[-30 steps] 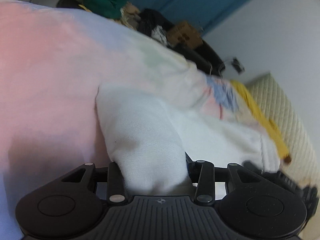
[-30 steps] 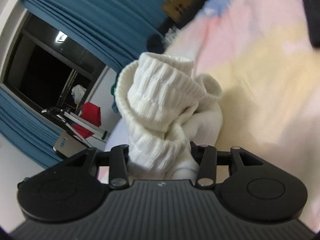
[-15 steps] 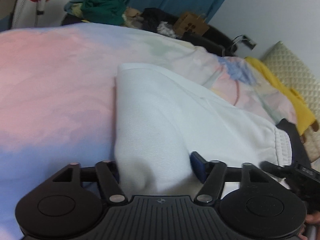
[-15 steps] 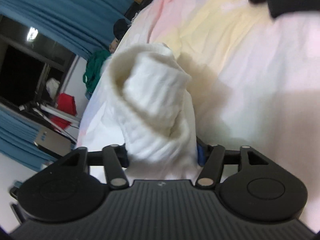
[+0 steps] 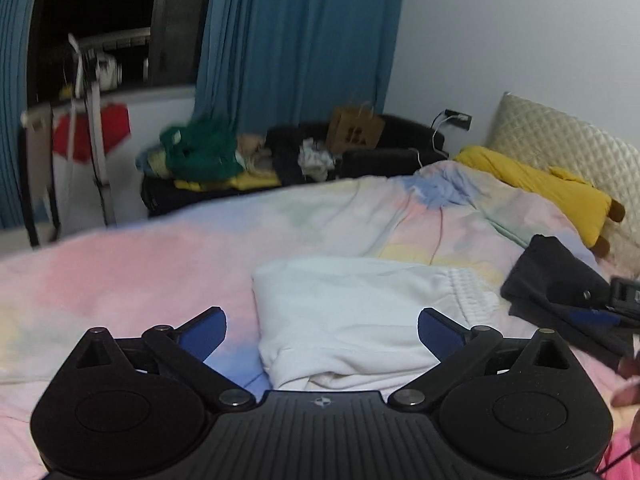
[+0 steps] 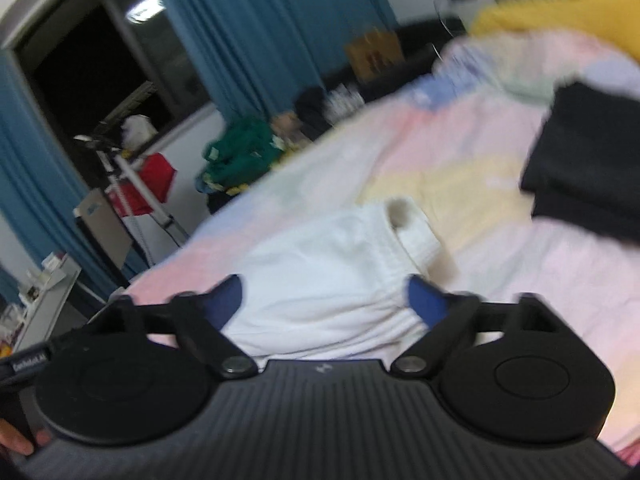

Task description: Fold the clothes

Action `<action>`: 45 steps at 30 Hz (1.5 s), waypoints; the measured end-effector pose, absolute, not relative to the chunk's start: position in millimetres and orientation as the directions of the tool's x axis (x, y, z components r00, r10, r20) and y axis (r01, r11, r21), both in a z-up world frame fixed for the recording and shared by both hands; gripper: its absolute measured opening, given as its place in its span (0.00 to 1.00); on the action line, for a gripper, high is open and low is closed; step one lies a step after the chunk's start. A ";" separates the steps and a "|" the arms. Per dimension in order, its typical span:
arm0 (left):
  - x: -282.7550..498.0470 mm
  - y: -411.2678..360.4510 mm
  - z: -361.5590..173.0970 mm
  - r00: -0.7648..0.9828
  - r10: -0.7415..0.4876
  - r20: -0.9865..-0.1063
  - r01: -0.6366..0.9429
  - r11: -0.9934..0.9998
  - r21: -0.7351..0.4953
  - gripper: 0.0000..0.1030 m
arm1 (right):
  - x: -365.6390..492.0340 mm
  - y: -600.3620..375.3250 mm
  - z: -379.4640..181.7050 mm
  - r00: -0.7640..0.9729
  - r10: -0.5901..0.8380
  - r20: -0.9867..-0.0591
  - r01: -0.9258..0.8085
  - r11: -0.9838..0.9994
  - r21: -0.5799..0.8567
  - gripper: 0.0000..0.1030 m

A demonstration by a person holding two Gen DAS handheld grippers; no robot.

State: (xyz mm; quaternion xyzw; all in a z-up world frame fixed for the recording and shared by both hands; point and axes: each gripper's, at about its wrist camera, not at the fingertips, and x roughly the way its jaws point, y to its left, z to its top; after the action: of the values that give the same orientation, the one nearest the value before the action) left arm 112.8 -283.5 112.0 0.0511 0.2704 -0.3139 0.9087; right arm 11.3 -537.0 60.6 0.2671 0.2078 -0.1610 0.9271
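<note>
Your left gripper (image 5: 320,330) has just let go: half a second ago its fingers were pinched on the white garment (image 5: 352,312), and now they stand wide apart with the cloth lying loose between them. That garment sits folded on the pastel bedspread (image 5: 120,272), its left edge square and its ribbed waistband (image 5: 468,292) on the right side.

Farther right, a folded black garment (image 5: 560,276) lies on the bedspread, near the white one but apart from it.

Your right gripper (image 6: 324,300) has done the same: it was closed on the ribbed band a moment back, and its jaws are now spread wide over the white cloth, holding nothing. The right view is blurred, so finer detail is unclear.

With both grips released and the piece lying flat, this fold looks finished. You are likely free to smooth it or reach for the next item.
</note>
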 end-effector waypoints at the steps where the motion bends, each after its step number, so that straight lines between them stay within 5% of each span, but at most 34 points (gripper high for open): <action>1: 97.8 -277.6 120.3 0.666 -0.540 -0.515 0.598 0.799 -0.065 1.00 | 4.5 -526.2 67.9 0.867 -0.201 -0.456 0.403 0.822 0.403 0.89; 15: -24.2 -208.0 124.2 0.759 -0.510 -0.405 0.550 0.835 -0.021 1.00 | -53.3 -427.1 67.7 0.929 -0.259 -0.264 0.321 0.919 0.228 0.89; 29: 13.4 -219.9 64.4 0.768 -0.480 -0.425 0.529 0.849 -0.002 0.99 | -24.6 -418.1 6.8 0.890 -0.326 -0.317 0.393 0.903 0.174 0.89; 45: 16.2 -219.0 51.8 0.770 -0.472 -0.430 0.525 0.851 0.006 0.99 | -17.2 -415.9 -0.9 0.871 -0.354 -0.340 0.417 0.899 0.133 0.89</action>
State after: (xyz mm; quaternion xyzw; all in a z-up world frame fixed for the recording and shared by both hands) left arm 16.2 -219.0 51.8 0.0629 0.2110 -0.2658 0.9385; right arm -17.2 -415.9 -0.9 0.1013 0.1557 -0.2004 0.9619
